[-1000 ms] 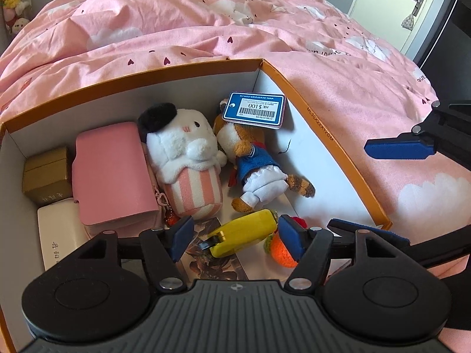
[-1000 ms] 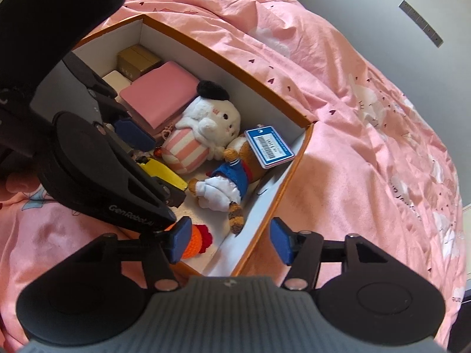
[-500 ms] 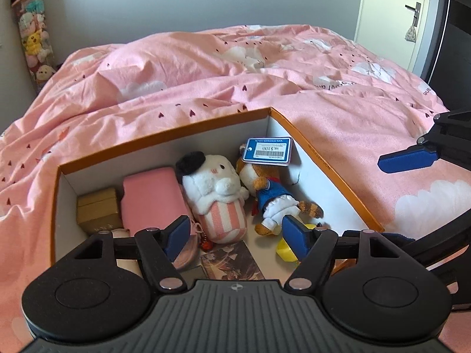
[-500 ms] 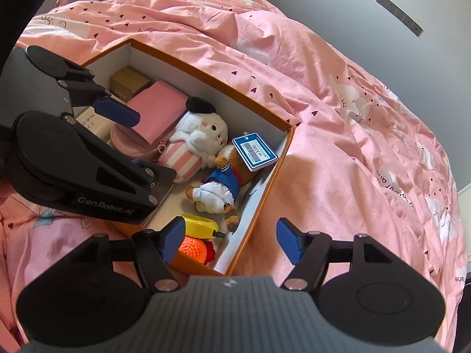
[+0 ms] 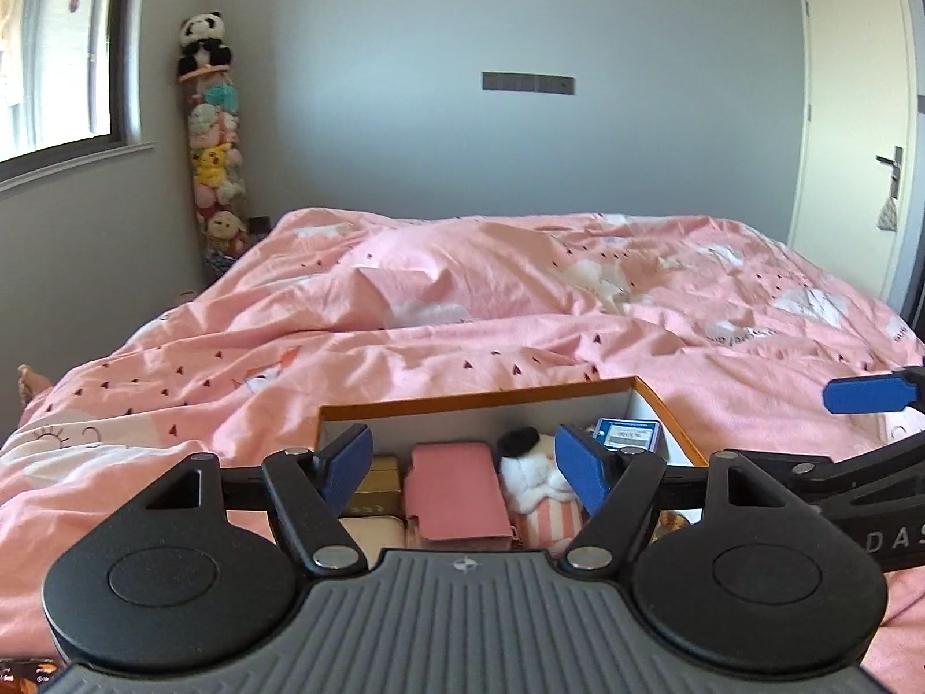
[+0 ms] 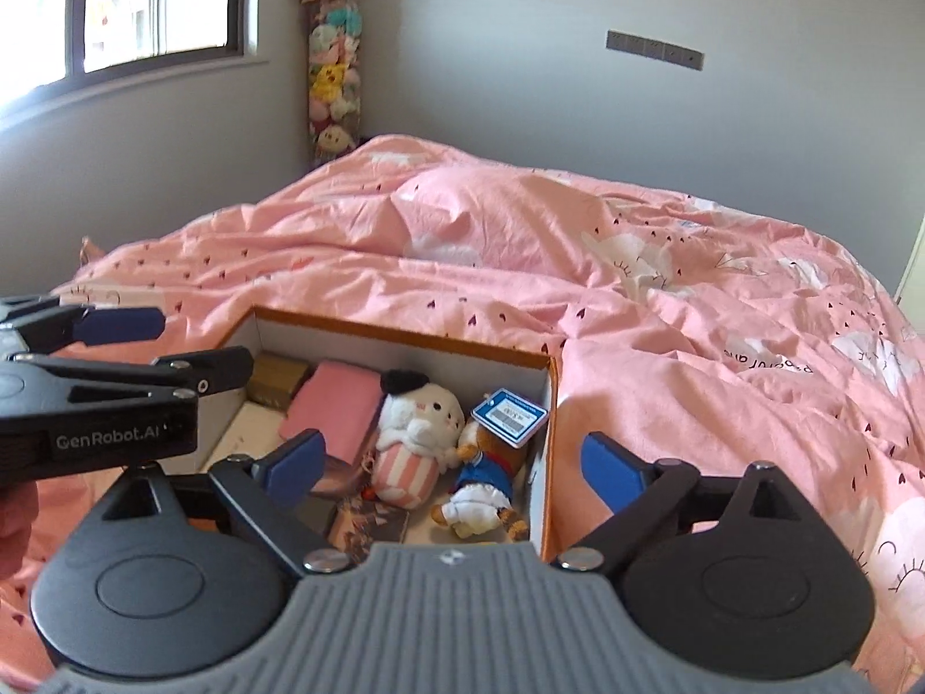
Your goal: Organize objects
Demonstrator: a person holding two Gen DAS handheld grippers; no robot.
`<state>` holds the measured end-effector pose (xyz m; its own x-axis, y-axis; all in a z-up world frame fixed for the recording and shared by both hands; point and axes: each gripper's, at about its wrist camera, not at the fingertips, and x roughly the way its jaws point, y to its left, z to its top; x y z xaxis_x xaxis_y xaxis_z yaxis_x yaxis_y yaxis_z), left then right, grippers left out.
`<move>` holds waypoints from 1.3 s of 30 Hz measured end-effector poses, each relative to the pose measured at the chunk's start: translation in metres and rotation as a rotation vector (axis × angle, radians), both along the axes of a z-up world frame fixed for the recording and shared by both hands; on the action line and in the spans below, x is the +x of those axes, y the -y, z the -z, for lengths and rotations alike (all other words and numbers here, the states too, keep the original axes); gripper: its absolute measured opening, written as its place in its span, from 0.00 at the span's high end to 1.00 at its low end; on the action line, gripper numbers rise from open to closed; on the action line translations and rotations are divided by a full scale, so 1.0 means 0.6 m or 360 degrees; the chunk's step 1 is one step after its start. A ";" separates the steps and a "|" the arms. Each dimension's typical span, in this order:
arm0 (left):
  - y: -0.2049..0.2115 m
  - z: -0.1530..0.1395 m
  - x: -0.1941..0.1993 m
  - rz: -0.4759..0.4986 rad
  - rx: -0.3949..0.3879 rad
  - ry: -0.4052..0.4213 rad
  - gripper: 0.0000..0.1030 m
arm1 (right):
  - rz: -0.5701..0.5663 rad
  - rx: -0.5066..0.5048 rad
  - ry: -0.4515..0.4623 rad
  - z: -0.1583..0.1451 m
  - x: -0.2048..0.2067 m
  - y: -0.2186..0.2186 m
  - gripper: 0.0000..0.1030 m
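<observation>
1. Left tongs (image 5: 462, 465) spread open, nothing between the blue pads, held above the near edge of the box (image 5: 474, 402)
2. Right tongs (image 6: 457, 462) spread open too, gripping nothing, raised over the box's right near corner
3. Left tongs also seen from the side at the left edge of the right view, pads apart, over the box's left end
4. Box resting on the bed (image 6: 636, 301), orange rim, white walls, lid off
5. Inside, from left to right: gold carton (image 6: 280, 379) in the far left corner, pink pouch (image 6: 338, 405) just beside it, white plush (image 6: 413, 434) with a black cap and a striped body next to the pouch, bear (image 6: 483, 474) in blue clothes against the right wall
6. Blue tag (image 6: 510, 416) lying over the bear's head, touching the right wall
7. Dark card (image 6: 370, 523) flat on the box floor, in front of the plush
8. Cream carton (image 5: 373, 532) in front of the gold carton, partly hidden by the left tongs
9. Beyond the bed: toy column (image 6: 332, 58) in the corner, topped by a panda, window (image 6: 156, 0) to its left, door (image 5: 850, 115) at right in the left view
</observation>
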<state>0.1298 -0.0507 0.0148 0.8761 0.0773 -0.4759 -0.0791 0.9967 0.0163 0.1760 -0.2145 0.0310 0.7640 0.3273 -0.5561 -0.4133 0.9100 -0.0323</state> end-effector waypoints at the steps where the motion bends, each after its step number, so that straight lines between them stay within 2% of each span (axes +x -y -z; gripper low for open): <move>1: -0.005 -0.003 -0.006 -0.0033 0.0002 0.0015 0.18 | 0.0026 0.0041 0.0027 -0.004 -0.009 -0.001 0.05; 7: -0.031 -0.014 -0.042 -0.0123 0.0026 0.0042 0.18 | 0.0161 0.0224 0.0163 -0.014 -0.061 -0.015 0.04; 12: -0.052 -0.013 -0.071 -0.0136 0.0009 0.0011 0.15 | 0.0231 0.0277 0.0293 -0.010 -0.103 -0.032 0.02; 15: -0.067 0.001 -0.078 -0.0134 -0.0030 -0.0079 0.15 | 0.0236 0.0282 0.0257 0.003 -0.120 -0.038 0.02; 19: -0.083 0.030 -0.091 -0.0147 -0.0089 -0.0173 0.15 | 0.0275 0.0282 0.0131 0.029 -0.129 -0.039 0.02; 27: -0.083 0.070 -0.107 -0.0141 -0.0081 -0.0340 0.15 | 0.0317 0.0165 0.0047 0.065 -0.138 -0.054 0.02; 34: -0.075 0.090 -0.107 -0.0125 -0.0054 -0.0414 0.15 | 0.0283 0.0065 0.0014 0.092 -0.145 -0.070 0.02; 39: -0.071 0.097 -0.104 -0.0117 -0.0037 -0.0445 0.15 | 0.0276 0.0071 -0.0007 0.096 -0.140 -0.069 0.02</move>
<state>0.0673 -0.0082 -0.0437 0.7031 0.1220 -0.7006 -0.1467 0.9889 0.0251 0.0921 -0.1733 -0.0265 0.8087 0.2154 -0.5474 -0.2504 0.9681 0.0111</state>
